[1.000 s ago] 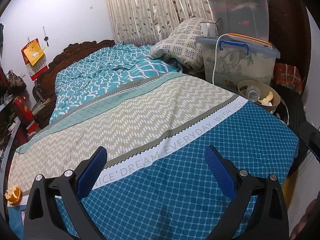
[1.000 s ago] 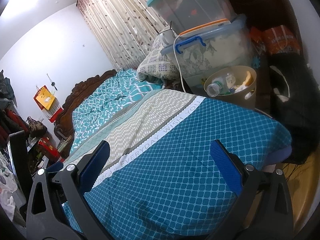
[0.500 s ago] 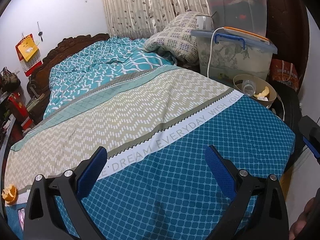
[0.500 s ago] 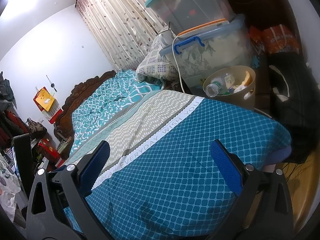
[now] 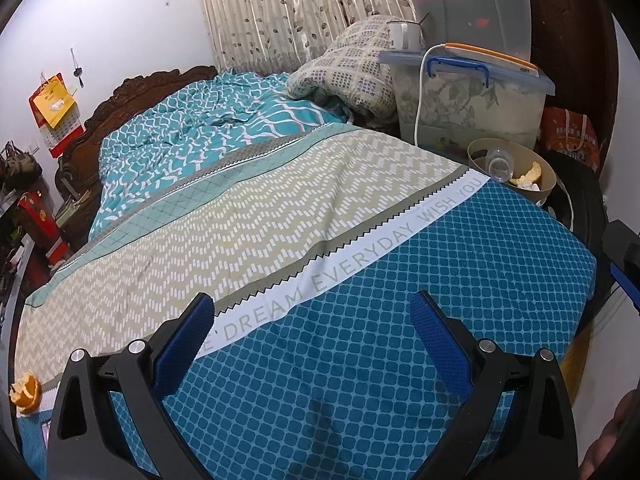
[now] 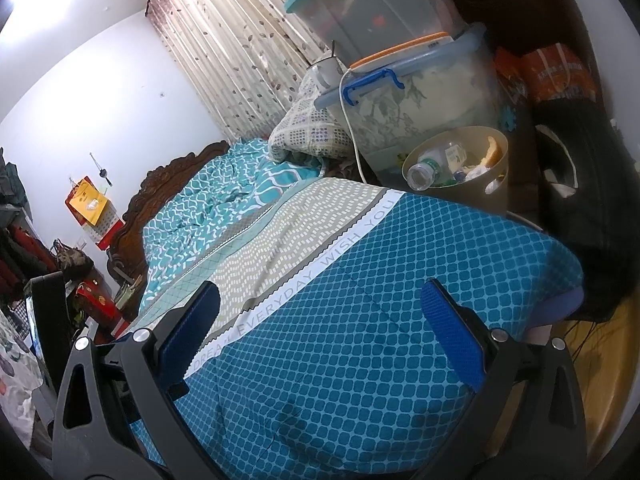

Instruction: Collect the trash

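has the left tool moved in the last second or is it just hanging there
Yes. The left tool has shifted: the orange peel sits lower near the left edge and the trash bin sits further right, suggesting a slight rightward swing.

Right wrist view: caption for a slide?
Open right gripper over the blue bedspread, tan trash bin beyond holding a plastic bottle.

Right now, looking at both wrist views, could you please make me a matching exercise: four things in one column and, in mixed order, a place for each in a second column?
Things:
1. orange peel
2. plastic bottle
3. white mug
4. red calendar

Places:
A. on the lid of the storage box
B. hanging on the wall near the headboard
C. on the bed, at its near left edge
D. inside the tan trash bin

Pairs: 1-C, 2-D, 3-A, 4-B
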Motion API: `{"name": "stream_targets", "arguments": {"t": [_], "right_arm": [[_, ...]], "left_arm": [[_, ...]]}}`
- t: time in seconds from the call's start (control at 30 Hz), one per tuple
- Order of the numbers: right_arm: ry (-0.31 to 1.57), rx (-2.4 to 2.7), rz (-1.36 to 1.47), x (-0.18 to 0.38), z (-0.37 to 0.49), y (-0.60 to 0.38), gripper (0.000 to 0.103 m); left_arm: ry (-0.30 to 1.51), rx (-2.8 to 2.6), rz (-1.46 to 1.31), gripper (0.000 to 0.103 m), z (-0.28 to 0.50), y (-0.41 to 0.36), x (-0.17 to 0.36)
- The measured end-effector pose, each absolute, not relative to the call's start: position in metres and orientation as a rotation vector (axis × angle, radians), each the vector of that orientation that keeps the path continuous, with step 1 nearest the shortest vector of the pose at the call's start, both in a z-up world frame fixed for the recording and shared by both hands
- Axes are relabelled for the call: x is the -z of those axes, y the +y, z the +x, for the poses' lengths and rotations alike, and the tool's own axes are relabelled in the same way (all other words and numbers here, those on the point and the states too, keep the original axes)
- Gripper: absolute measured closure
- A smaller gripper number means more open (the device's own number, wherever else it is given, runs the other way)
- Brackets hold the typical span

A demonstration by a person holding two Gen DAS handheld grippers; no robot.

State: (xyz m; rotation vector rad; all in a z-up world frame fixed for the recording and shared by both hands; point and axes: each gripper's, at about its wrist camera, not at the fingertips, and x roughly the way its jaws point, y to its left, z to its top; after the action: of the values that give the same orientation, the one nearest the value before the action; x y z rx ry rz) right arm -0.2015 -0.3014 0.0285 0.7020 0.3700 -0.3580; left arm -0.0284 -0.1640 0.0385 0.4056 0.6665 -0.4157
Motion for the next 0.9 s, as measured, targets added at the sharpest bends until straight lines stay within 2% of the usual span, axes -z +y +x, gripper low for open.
{"name": "stream_targets", "arguments": {"t": [0.9], "right_arm": [[0.378, 0.364, 0.719, -0.0240, -0.2030, -0.3035, 0.003]], "left_arm": [[0.670, 0.434, 0.440, 0.009, -0.0338, -0.1684, -0.0314]]}}
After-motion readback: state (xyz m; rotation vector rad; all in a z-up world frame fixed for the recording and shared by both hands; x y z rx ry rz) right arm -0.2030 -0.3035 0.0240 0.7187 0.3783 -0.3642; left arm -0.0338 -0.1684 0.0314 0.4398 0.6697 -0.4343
